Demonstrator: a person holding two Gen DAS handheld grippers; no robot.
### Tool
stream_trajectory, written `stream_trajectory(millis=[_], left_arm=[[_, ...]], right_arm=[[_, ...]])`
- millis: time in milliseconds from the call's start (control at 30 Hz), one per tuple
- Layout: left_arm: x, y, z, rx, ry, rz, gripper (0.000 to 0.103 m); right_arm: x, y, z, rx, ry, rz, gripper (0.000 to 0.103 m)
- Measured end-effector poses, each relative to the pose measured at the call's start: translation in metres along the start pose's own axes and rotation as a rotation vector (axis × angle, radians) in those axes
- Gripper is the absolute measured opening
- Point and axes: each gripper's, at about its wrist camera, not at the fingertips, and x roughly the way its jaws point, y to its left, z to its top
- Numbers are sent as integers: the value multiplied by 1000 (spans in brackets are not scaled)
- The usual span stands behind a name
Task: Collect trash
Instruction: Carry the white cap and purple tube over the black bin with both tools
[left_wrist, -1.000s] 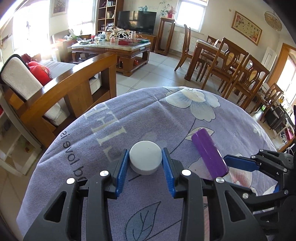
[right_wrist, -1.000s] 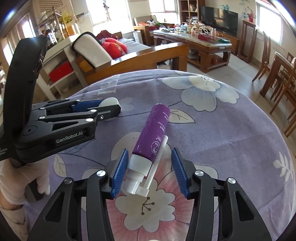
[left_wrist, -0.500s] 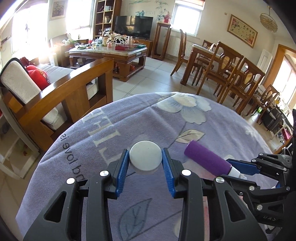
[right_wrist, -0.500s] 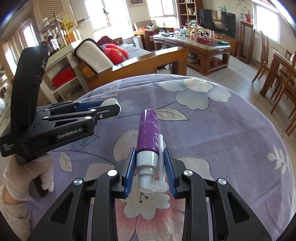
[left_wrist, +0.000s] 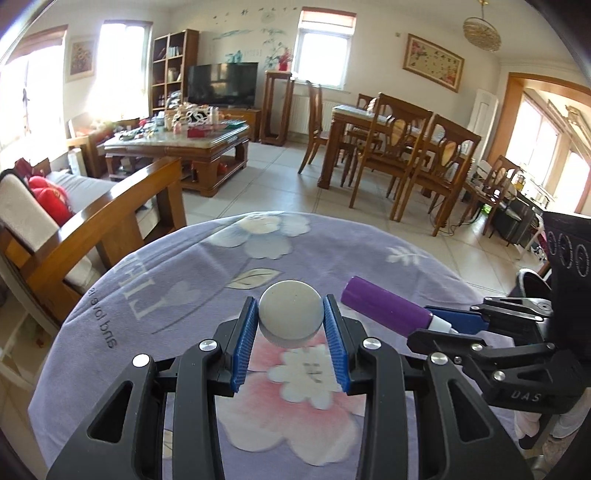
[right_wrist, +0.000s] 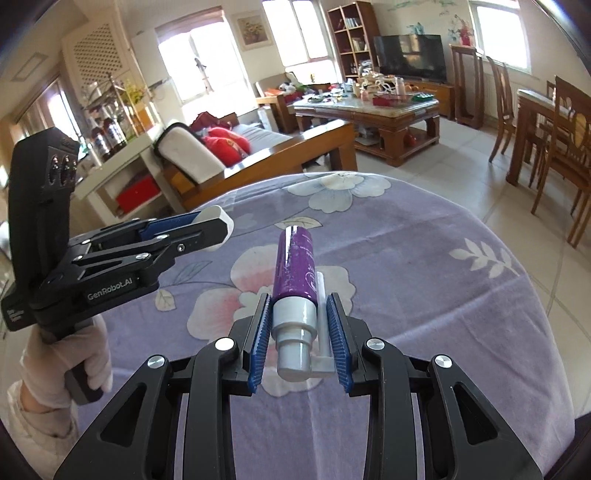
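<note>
The left gripper (left_wrist: 290, 334) is clamping a round white lid (left_wrist: 290, 314) between its jaws, holding it clear above the surface (left_wrist: 184, 295). The right gripper (right_wrist: 298, 341) is squeezing the white pump end of a purple bottle (right_wrist: 295, 262), which is pointing straight ahead out of its jaws, also lifted. Below both is lying a lilac flowered cloth; beyond it are standing a sofa (right_wrist: 236, 162) and a coffee table (left_wrist: 177, 147).
</note>
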Motion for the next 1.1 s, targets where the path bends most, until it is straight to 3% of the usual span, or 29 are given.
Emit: stream_trajectory(millis=[533, 1100], left_arm=[[-4, -168, -13, 154, -24, -145, 37], [56, -367, -39, 340, 48, -411, 37]], right_arm=[[-154, -102, -90, 154, -134, -109, 31], [-288, -260, -232, 421, -201, -310, 31]])
